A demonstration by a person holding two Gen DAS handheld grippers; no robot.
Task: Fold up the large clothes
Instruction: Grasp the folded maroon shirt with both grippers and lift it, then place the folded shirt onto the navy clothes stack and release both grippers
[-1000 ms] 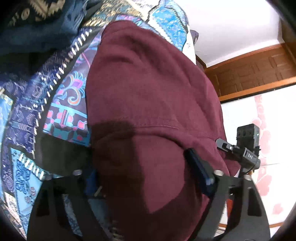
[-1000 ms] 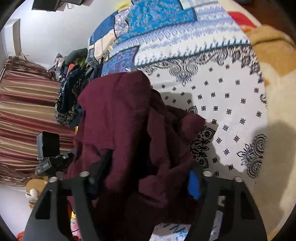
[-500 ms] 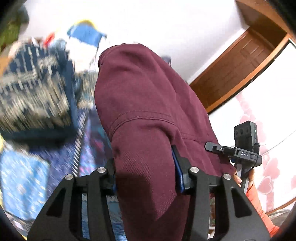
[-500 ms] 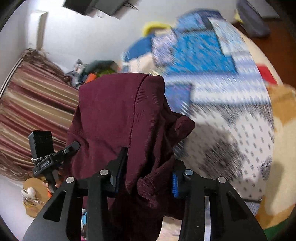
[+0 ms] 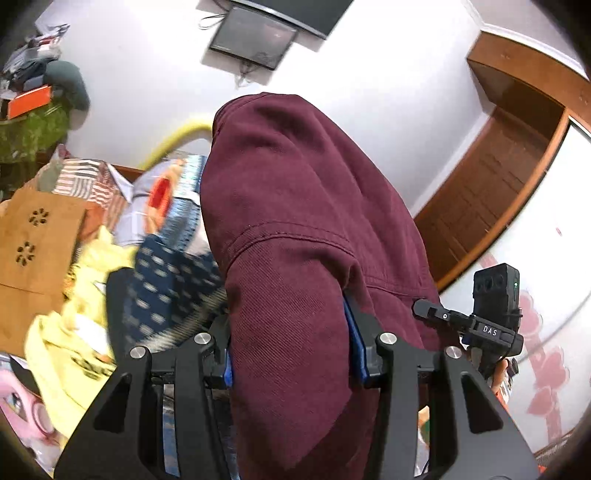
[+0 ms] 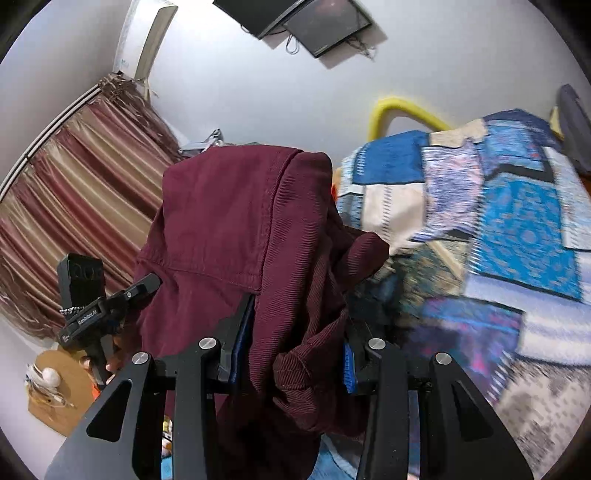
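Both jaws pinch the maroon garment (image 5: 295, 229), left gripper (image 5: 291, 354) and right gripper (image 6: 295, 354) lifting it clear of the quilt (image 6: 517, 229) so I can spread it.

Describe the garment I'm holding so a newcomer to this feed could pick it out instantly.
Start from the white wall with its dark screen. In front of it hangs the maroon garment, pinched by the left gripper and the right gripper. It is plain dark red twill with stitched seams, unlike the blue patterned quilt behind it.
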